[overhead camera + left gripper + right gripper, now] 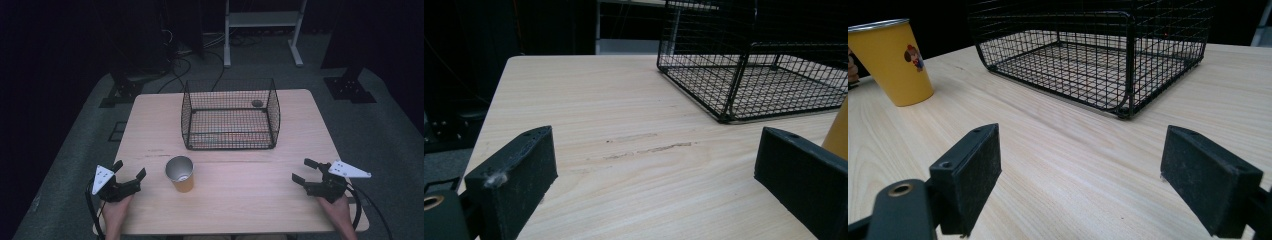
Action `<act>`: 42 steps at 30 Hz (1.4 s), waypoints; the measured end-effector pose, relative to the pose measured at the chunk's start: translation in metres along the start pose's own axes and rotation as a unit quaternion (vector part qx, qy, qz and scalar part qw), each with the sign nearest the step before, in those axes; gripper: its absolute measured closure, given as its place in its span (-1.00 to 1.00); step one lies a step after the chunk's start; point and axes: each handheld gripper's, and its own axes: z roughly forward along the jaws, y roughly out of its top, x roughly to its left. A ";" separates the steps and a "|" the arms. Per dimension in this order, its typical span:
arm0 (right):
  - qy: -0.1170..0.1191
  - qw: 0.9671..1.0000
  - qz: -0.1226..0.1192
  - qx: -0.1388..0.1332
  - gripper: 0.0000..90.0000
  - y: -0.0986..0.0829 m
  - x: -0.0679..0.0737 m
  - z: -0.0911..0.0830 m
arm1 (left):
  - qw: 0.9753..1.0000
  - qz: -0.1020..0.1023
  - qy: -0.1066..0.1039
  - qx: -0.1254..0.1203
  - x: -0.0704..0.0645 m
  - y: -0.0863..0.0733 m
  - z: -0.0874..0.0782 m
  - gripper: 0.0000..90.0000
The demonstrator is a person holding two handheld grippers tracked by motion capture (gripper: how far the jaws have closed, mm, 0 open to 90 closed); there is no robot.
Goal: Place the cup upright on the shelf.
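A yellow cup (180, 173) with a metal rim stands upright on the wooden table (250, 195), in front of a black wire basket (230, 114). My left gripper (129, 170) rests open at the table's front left, just left of the cup, nothing between its jaws. My right gripper (305, 170) is open at the front right, well clear of the cup. The right gripper view has the cup (893, 62) at far left and the basket (1093, 60) ahead. In the left gripper view the basket (754, 65) stands ahead and a sliver of the cup (838, 131) shows at the right edge.
The basket holds a small dark round thing (257, 103) at its back right corner. Dark stands and cables (185, 55) lie on the floor beyond the table, with a white frame (262, 30) behind. Bare tabletop (250, 170) stretches between the two grippers.
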 end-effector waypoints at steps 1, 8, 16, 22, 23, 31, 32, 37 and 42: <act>0.000 1.000 -0.001 0.000 -0.66 0.000 0.000 0.000 | 1.000 0.000 -0.003 0.000 -0.001 0.000 0.000 -0.94; -0.001 1.000 -0.005 0.003 -0.66 0.000 0.001 0.000 | 1.000 0.015 -0.021 0.005 -0.009 0.000 0.001 -0.94; -0.002 1.000 -0.006 0.004 -0.66 0.000 0.002 0.000 | 0.998 0.027 -0.049 0.005 -0.018 0.000 0.001 -0.96; -0.003 1.000 -0.006 0.005 -0.66 0.000 0.002 0.000 | 0.997 0.031 -0.064 0.005 -0.024 0.001 0.003 -0.96; -0.003 1.000 -0.006 0.005 -0.66 0.000 0.002 0.000 | 0.997 0.031 -0.067 0.005 -0.025 0.001 0.003 -0.96; -0.004 1.000 -0.006 0.006 -0.66 0.000 0.002 0.000 | 0.995 0.050 -0.085 0.005 -0.036 0.002 0.004 -0.96; -0.004 1.000 -0.007 0.006 -0.66 0.000 0.002 0.000 | 0.994 0.058 -0.089 0.003 -0.038 0.004 0.004 -0.96; -0.004 1.000 -0.005 0.006 -0.66 0.000 0.002 0.000 | 0.992 0.064 -0.105 0.002 -0.043 0.004 0.005 -0.96; -0.004 1.000 -0.005 0.006 -0.66 0.000 0.002 0.001 | 0.991 0.067 -0.118 0.001 -0.047 0.004 0.006 -0.96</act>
